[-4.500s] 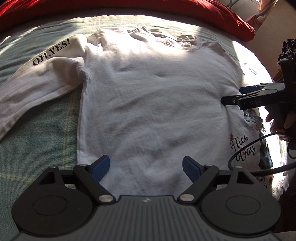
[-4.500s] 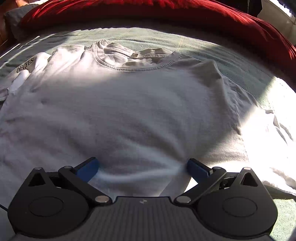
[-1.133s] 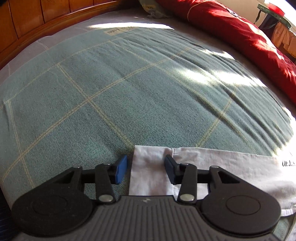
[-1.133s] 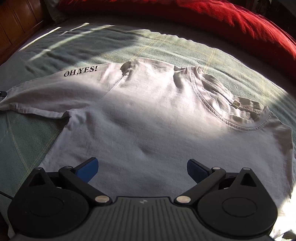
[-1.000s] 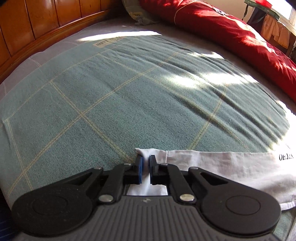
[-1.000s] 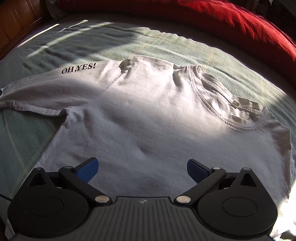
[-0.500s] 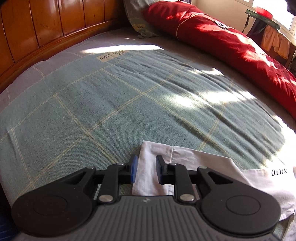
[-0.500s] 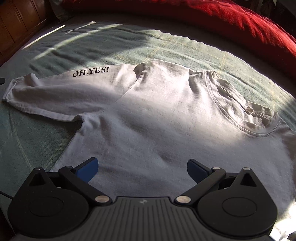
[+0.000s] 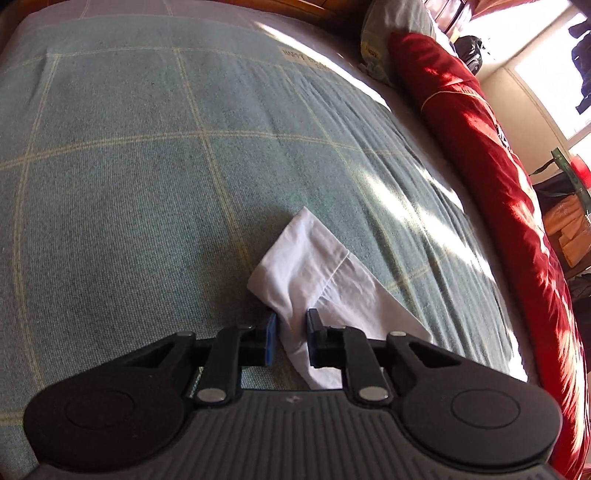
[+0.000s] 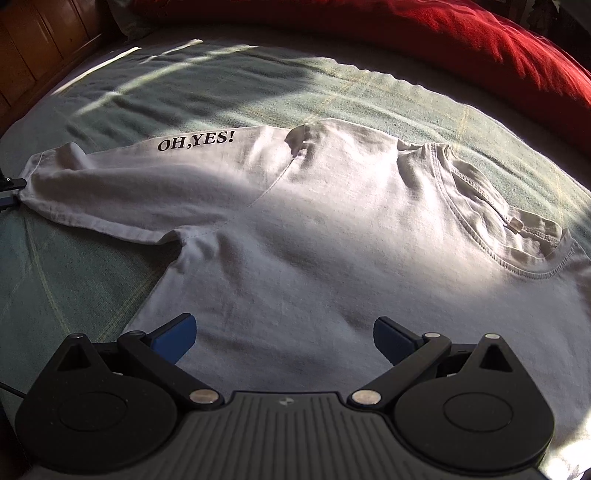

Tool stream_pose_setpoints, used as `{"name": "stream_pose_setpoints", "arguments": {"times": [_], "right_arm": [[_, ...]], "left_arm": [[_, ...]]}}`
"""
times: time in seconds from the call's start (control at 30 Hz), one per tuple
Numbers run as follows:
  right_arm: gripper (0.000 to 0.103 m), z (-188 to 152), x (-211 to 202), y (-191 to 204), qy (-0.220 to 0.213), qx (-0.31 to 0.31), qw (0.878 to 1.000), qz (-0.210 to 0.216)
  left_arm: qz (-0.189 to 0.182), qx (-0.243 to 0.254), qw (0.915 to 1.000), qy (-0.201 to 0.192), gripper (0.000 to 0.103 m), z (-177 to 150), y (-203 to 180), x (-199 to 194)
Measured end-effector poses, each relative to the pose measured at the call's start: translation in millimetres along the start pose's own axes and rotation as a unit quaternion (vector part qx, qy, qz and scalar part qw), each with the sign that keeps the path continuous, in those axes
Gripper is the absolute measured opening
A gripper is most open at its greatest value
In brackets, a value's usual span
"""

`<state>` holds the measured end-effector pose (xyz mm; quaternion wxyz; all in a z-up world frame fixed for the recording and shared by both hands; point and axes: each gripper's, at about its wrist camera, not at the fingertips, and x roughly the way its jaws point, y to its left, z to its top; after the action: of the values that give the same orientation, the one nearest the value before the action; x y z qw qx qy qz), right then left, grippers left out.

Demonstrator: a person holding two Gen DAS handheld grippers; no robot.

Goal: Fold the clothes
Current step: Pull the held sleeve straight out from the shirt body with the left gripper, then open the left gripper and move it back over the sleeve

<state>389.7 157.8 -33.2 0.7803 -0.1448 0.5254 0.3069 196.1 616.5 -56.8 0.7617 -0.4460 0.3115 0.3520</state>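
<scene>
A: Bed (image 9: 140, 155) first. Green blanket with a pale check, sun stripes across it. Red quilt (image 10: 461, 33) bunched along the far edge; wooden headboard (image 10: 33, 55) at the upper left of the right view.

B: Shirt?

A: White shirt (image 10: 295, 240) lies flat on the blanket, collar (image 10: 491, 221) toward the right of the right view, back of the neck label showing. One sleeve (image 10: 129, 184) stretches out to the left, printed "OH,YES!" (image 10: 195, 142) near the shoulder.

B: Left tool?

A: Left tool (image 9: 290, 338) sits at the sleeve's cuff (image 9: 306, 266). Cuff corner is lifted off the blanket and twisted into a peak, the hem seam visible. Fabric runs down between the two pads. Jaws narrow and closing; the cloth fills the gap, right pad against it, left pad close by it. Only a dark sliver of this tool appears in the right view, at the sleeve end on the far left edge.

B: Right tool?

A: Right tool (image 10: 284, 339) hangs over the shirt body, below the armpit, pointing steeply down. Jaws wide, blue pads (image 10: 175, 338) well apart, nothing between them but flat cloth beneath. Cannot tell if the tips touch the fabric.
</scene>
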Motion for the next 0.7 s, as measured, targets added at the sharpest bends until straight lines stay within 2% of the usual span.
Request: {"name": "stream_pose_setpoints", "arguments": {"times": [0.13, 0.27, 0.47, 0.5, 0.57, 0.6, 0.67, 0.7], "right_arm": [[0.103, 0, 0, -2, 0.001, 0.005, 1.000, 0.001], [0.103, 1, 0, -5, -0.001, 0.012, 1.000, 0.001], [0.103, 2, -3, -9, -0.007, 0.012, 1.000, 0.001], [0.103, 2, -4, -10, -0.007, 0.011, 1.000, -0.001], [0.103, 2, -4, -13, -0.009, 0.015, 1.000, -0.001], [0.103, 2, -4, -14, -0.009, 0.017, 1.000, -0.001], [0.103, 3, -5, -16, -0.011, 0.022, 1.000, 0.001], [0.103, 2, -5, -16, -0.013, 0.024, 1.000, 0.002]], "left_arm": [[0.007, 0.008, 0.9999, -0.004, 0.013, 3, -6, -17], [0.028, 0.008, 0.9994, 0.019, 0.015, 4, -3, -22], [0.079, 0.012, 0.9955, 0.050, 0.034, -3, 2, -27], [0.092, 0.020, 0.9943, 0.048, 0.039, -3, 1, -30], [0.114, 0.031, 0.9922, 0.039, 0.041, -3, -1, -36], [0.123, 0.036, 0.9913, 0.031, 0.048, -1, -1, -39], [0.143, 0.059, 0.9878, 0.015, 0.049, 2, -7, -44], [0.140, 0.089, 0.9861, 0.008, 0.050, 1, -16, -47]]}}
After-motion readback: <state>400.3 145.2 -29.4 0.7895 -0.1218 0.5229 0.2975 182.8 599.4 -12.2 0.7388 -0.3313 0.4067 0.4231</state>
